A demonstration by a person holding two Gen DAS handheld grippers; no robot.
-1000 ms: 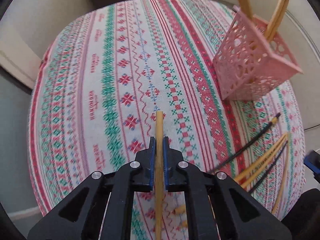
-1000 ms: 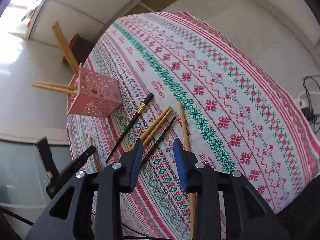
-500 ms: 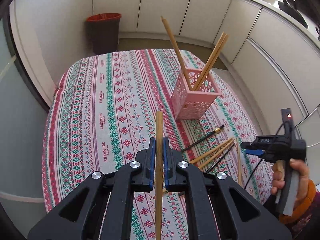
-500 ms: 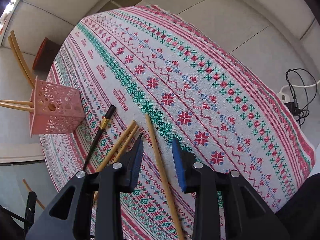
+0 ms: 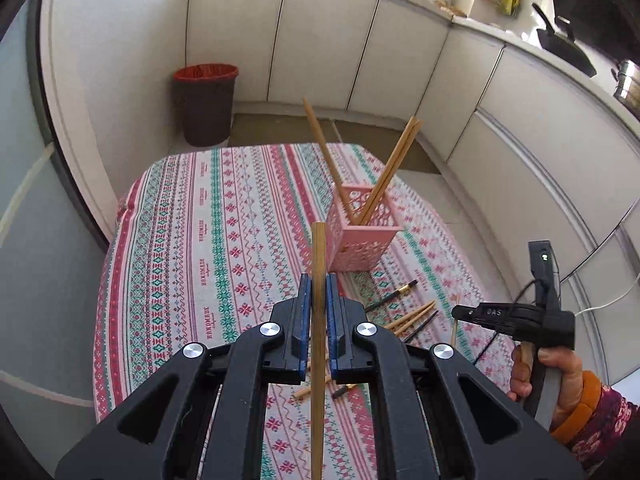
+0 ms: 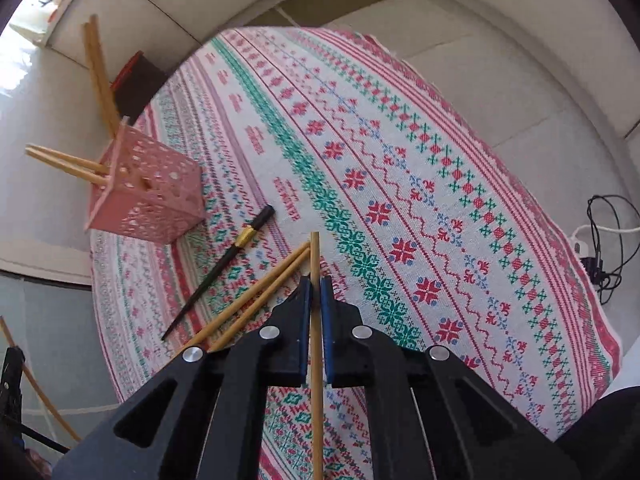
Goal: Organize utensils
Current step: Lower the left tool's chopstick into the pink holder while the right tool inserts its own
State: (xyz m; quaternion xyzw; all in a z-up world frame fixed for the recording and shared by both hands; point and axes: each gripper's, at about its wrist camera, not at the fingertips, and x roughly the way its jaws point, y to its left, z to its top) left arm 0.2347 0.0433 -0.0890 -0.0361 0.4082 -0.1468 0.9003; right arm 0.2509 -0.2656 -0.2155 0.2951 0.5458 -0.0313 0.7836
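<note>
One pink basket (image 5: 362, 240) ahead of the left jaws, three wooden chopsticks (image 5: 394, 168) standing in it; one chopstick between each pair of jaws; two wooden chopsticks (image 6: 256, 300) and one black chopstick (image 6: 224, 264) left of the right jaws.

Woven tablecloth (image 5: 208, 240), perforated plastic holder (image 5: 360, 240), wooden chopsticks (image 6: 256, 300).

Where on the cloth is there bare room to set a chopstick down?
Free: the tablecloth left of the pink holder, out to its far and left edges. Crowded: the patch just near of the holder, where the loose chopsticks and black chopstick lie.
</note>
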